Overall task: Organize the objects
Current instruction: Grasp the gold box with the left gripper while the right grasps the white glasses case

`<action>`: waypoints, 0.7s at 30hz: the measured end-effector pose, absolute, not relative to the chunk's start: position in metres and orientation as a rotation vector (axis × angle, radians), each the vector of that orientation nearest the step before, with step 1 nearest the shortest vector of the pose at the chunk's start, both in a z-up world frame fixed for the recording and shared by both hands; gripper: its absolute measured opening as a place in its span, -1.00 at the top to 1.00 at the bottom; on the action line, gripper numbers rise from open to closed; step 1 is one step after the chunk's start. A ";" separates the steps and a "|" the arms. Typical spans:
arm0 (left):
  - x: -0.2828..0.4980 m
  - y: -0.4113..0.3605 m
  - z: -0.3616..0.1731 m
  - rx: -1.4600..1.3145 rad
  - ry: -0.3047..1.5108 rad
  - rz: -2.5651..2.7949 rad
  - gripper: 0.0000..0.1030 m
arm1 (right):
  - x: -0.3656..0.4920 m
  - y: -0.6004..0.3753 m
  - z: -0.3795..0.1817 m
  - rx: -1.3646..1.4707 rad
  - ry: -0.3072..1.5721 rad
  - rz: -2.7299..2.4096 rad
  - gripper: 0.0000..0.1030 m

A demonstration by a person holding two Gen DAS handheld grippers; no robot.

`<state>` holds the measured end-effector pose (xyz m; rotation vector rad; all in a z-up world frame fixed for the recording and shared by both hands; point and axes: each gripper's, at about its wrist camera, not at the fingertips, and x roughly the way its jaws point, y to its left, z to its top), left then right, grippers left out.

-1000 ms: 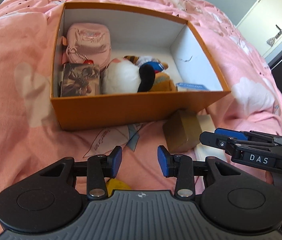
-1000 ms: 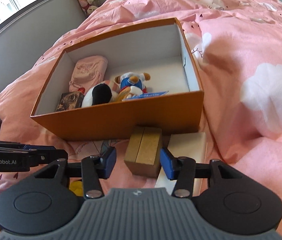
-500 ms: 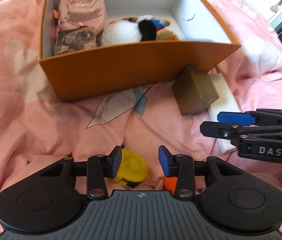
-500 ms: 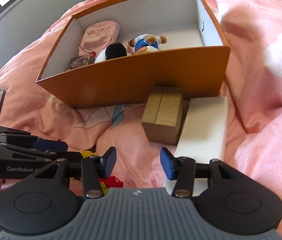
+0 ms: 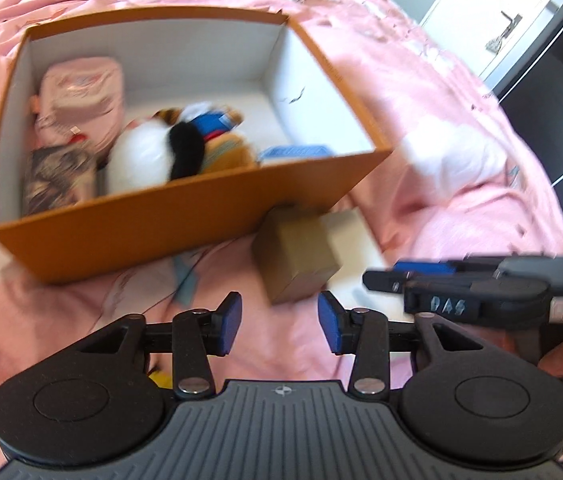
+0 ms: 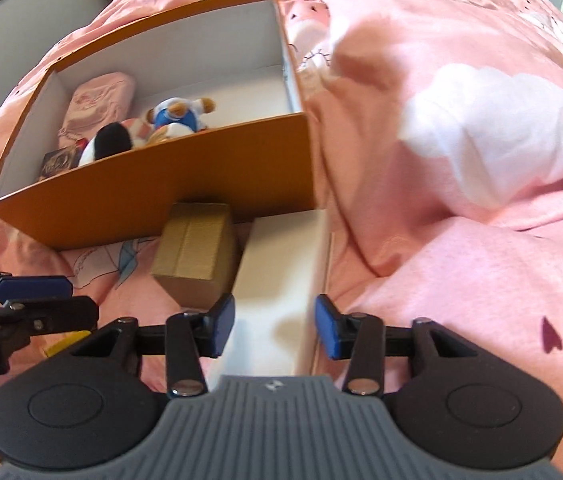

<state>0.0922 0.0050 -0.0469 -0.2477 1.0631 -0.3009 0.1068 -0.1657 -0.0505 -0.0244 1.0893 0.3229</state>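
Bed [image 6: 481, 260]: soft pink quilt, creased, printed with white clouds and small dark hearts.
Box [image 5: 153, 232]: 1, rectangular card, orange outside, white inside, open top, lying on the bed.
In the box: 1 pink quilted pouch [image 5: 81, 92] at the back left corner; 1 flat patterned pack [image 5: 61, 180] at the front left corner; 2 plush toys, 1 white and black [image 5: 153, 156], 1 brown in blue [image 6: 179, 114]; 1 flat blue item [image 5: 295, 152] by the front wall.
Carton [image 6: 197, 252]: 1, small, brown cardboard, seam along the top, on the bed, its far end at the box's front wall.
White box [image 6: 281, 280]: 1, long, flat, smooth, just right of the carton.
Left gripper [image 5: 277, 328]: blue pads spread, just been opening, only quilt between; yellow item partly hidden below.
Right gripper [image 6: 274, 330]: pads either side of the white box's near end, just been closing; contact not clear.
Writing: "DAS" on the right gripper's side in the left view.
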 end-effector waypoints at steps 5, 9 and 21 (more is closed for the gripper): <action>0.116 -0.012 -0.051 -0.275 1.060 -0.286 -0.21 | 0.115 -0.176 -0.057 -0.009 1.119 0.316 0.42; 0.133 -0.025 -0.061 -0.273 1.096 -0.261 -0.25 | 0.121 -0.179 -0.064 0.021 1.142 0.333 0.41; 0.157 -0.035 -0.091 -0.286 1.190 -0.225 -0.22 | 0.141 -0.183 -0.086 0.121 1.225 0.402 0.03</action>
